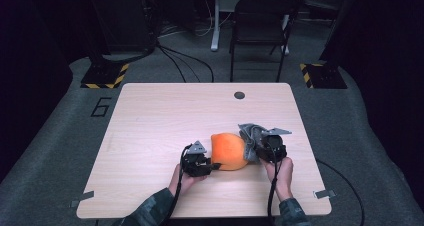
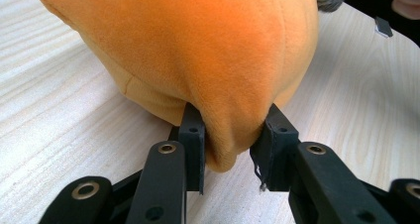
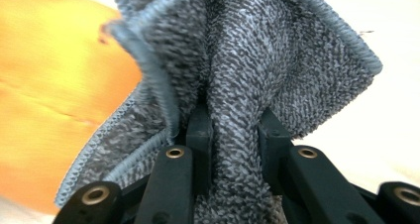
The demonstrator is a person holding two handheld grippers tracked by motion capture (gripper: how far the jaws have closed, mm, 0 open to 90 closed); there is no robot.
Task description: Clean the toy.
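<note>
The orange cushion (image 1: 228, 151) lies on the table (image 1: 165, 116) between both grippers, long axis running from one to the other. The left gripper (image 2: 233, 144) is clamped on its near end, anchoring it. The right gripper (image 3: 233, 135) is clamped on a grey cloth (image 3: 257, 60) bunched against the cushion's far end, probably for wiping.

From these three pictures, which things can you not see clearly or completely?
- Orange plush: its top is cut off by the upper edge of the left gripper view, and what kind of item it is cannot be told.
- Grey cloth: bunched in the right gripper, so its full shape is hidden.
- Left gripper: in the high view its jaws are too small to make out.
</note>
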